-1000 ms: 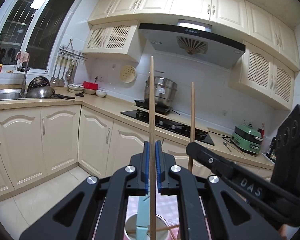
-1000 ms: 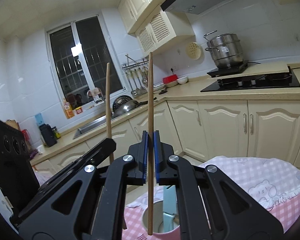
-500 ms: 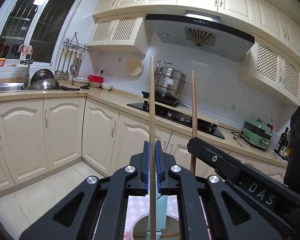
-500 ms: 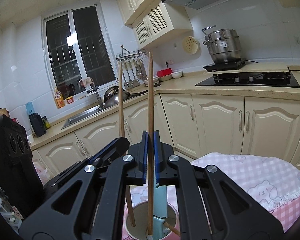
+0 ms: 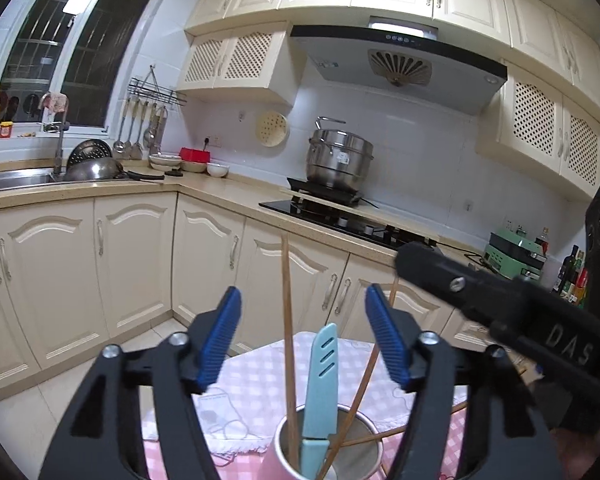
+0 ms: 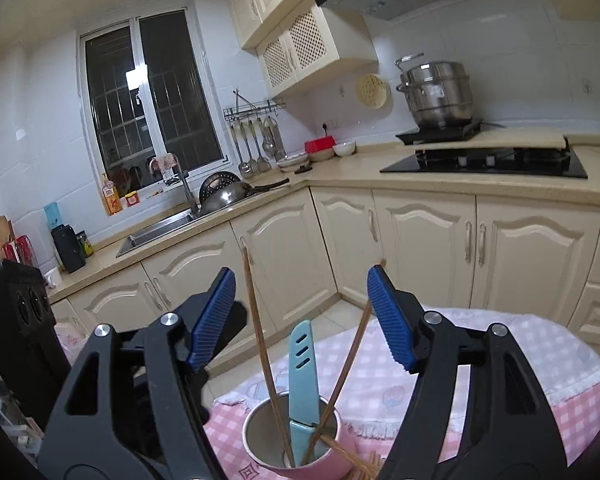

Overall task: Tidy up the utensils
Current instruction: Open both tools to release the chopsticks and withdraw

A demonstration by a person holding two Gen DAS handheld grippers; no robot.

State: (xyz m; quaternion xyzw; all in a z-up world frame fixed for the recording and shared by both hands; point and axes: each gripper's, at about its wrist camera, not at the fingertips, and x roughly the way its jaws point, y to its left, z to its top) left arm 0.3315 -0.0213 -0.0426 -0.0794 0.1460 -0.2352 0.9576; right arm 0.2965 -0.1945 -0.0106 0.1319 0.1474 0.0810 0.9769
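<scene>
Kitchen cabinets behind, pink checked cloth (image 6: 480, 360) below. Two chopsticks (image 6: 260, 328) stand loose in the pink cup (image 6: 332, 460) between our jaws: light, stiff, smooth; we'd pinch mid-shaft. Left gripper (image 5: 304, 336) and right gripper (image 6: 302, 316) have just opened, gripping nothing.

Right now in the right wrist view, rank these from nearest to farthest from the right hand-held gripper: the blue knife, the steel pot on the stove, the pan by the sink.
1. Blue knife: just below the right hand-held gripper, standing in the pink cup.
2. Pan by the sink: left, on the counter.
3. Steel pot: upper right, on the stove against the back wall.
</scene>
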